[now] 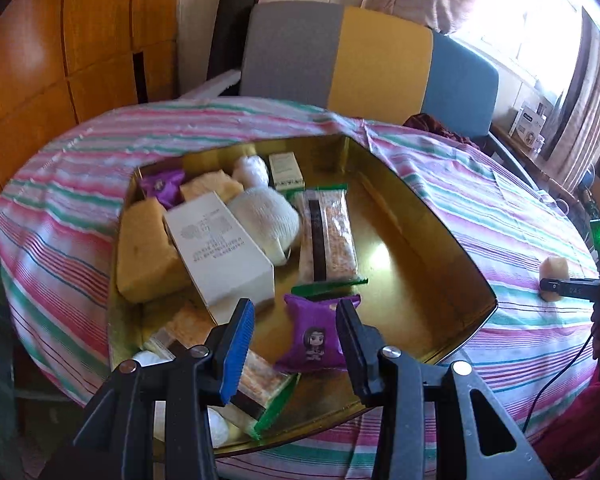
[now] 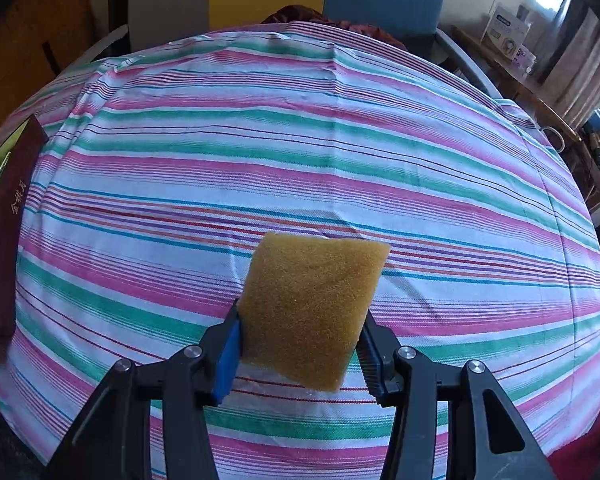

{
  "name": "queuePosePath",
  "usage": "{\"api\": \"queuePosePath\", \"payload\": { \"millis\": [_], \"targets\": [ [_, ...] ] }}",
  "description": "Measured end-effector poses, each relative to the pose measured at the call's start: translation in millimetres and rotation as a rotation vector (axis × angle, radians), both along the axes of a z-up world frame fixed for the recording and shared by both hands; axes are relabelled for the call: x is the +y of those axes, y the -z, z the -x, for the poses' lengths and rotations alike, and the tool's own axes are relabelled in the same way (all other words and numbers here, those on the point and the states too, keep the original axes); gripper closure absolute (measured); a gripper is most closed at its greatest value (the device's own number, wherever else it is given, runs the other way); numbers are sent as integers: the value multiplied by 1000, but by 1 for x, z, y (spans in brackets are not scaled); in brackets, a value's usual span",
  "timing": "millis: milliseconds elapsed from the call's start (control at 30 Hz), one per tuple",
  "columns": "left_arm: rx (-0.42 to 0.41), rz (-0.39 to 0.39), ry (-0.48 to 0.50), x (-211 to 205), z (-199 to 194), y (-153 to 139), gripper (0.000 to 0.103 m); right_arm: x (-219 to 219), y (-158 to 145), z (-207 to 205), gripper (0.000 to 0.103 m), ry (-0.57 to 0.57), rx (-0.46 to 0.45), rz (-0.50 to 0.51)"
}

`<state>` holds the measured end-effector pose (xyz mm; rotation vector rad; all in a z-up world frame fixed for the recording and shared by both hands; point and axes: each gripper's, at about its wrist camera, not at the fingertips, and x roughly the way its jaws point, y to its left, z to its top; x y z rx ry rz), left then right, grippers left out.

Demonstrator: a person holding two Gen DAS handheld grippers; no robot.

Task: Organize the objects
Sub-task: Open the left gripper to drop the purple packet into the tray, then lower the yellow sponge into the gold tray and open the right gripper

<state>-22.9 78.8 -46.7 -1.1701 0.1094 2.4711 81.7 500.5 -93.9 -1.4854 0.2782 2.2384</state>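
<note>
A gold tin box sits on the striped tablecloth and holds sponges, a white carton, a white knitted item, snack packets and purple pouches. My left gripper hovers open over the near part of the tin, with a purple pouch lying between its fingers, apart from them. My right gripper is shut on a yellow sponge and holds it above the cloth. It also shows in the left wrist view, to the right of the tin.
The tin's dark red outer wall shows at the left edge of the right wrist view. A chair with grey, yellow and blue panels stands behind the table. A wooden cabinet is at the left. A side table with boxes is at the right.
</note>
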Motion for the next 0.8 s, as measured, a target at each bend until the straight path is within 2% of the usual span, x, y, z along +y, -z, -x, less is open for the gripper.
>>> {"api": "queuePosePath", "payload": {
  "millis": [133,433,600,800],
  "targets": [
    [28,-1,-4,-3,-4,-5,61,-1,-1,1,51,1,-6,-6],
    [35,-34,-21,-15,-4,-10,61,-16,-6,4,52,-16,-30,-16],
    [32,-47,-31,-20,-3,-10,61,-51,-27,13,52,-93,34,0],
    [24,-59,-47,-28,-2,-8,61,-118,-60,42,51,-252,135,35]
  ]
}}
